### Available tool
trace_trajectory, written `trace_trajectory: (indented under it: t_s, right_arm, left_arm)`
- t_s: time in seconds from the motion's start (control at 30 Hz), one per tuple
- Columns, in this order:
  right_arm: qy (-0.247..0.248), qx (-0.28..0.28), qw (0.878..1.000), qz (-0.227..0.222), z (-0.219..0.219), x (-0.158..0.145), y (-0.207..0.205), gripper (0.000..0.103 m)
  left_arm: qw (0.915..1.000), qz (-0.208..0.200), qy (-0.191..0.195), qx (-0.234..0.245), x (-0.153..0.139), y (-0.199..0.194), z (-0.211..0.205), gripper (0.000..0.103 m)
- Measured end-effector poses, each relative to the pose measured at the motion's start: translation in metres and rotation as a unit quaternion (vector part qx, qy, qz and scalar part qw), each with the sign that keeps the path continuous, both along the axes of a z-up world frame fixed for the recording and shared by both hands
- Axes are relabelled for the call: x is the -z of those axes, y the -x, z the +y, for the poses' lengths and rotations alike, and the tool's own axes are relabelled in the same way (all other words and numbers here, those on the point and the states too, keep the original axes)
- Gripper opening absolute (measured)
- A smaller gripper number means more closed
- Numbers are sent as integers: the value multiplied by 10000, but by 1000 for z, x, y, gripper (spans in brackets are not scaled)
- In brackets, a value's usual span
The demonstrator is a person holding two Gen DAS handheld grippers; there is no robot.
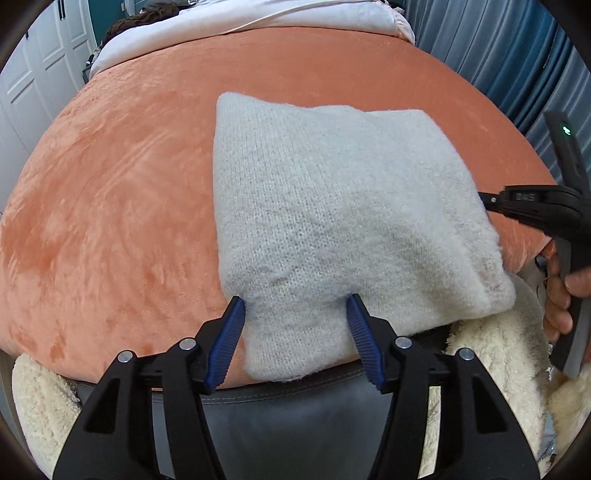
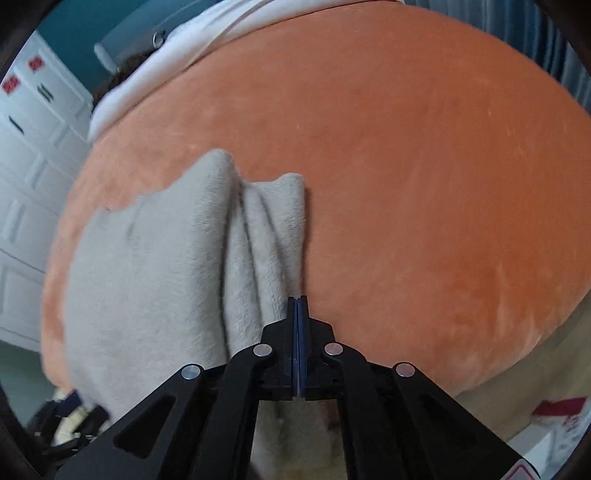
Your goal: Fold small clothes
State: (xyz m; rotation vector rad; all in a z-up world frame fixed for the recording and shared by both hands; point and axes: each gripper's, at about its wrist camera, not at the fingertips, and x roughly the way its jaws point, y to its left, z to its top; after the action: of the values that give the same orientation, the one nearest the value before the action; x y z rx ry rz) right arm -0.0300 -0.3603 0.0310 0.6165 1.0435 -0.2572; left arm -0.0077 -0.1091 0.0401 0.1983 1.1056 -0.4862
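A small pale grey fuzzy knit garment (image 1: pixel 332 206) lies folded on an orange velvet bed cover (image 1: pixel 110 192). My left gripper (image 1: pixel 295 306) is open, its blue pads on either side of the garment's near flap, which hangs over the bed's front edge. My right gripper (image 2: pixel 297 301) is shut at the garment's (image 2: pixel 155 280) right edge, where the cloth is bunched into ridges; whether cloth is pinched between the pads is not visible. In the left wrist view the right gripper (image 1: pixel 484 201) touches the garment's right side.
A cream fleece blanket (image 1: pixel 498 350) lies at the bed's near edge. White bedding (image 1: pixel 240 22) is at the far end. Blue curtains (image 1: pixel 517 62) hang to the right and white cupboard doors (image 1: pixel 33 74) stand to the left.
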Motion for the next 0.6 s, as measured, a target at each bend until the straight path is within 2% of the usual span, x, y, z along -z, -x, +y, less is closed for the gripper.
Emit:
trace_trajectory:
  t_s: [0.03, 0.07, 0.1, 0.13, 0.17, 0.27, 0.37, 0.47, 0.6]
  right_arm:
    - [-129, 117, 9995, -269, 1, -10, 11, 10]
    - [-206, 177, 9984, -495, 3, -19, 21, 25]
    - [-308, 162, 9970, -693, 7, -28, 28, 51]
    - [-399, 80, 9957, -833, 12, -33, 31, 61]
    - [-465, -53, 9949, -895, 19, -36, 32, 66]
    - [-336, -601, 9958, -600, 44, -29, 19, 68]
    - [-170, -796, 9967, -67, 66, 0, 4, 66]
    - [-117, -888, 9959, -137, 77, -3, 1, 16]
    - [336, -774, 9904, -1092, 65, -70, 14, 15]
  left_arm:
    - [10000, -17, -13, -2, -1, 0, 1, 56]
    - [10000, -14, -20, -14, -1, 0, 3, 56]
    - [10000, 8, 7, -25, -1, 0, 5, 56]
    - [10000, 40, 40, -39, -1, 0, 6, 56]
    - [9999, 89, 44, -61, 1, 0, 6, 57]
    - [9998, 143, 21, -102, 4, -2, 6, 57]
    - [9999, 99, -14, -94, 2, -1, 3, 58]
    - [9999, 88, -55, -86, 0, 1, 0, 58]
    - [9999, 53, -75, -64, 0, 2, -2, 60]
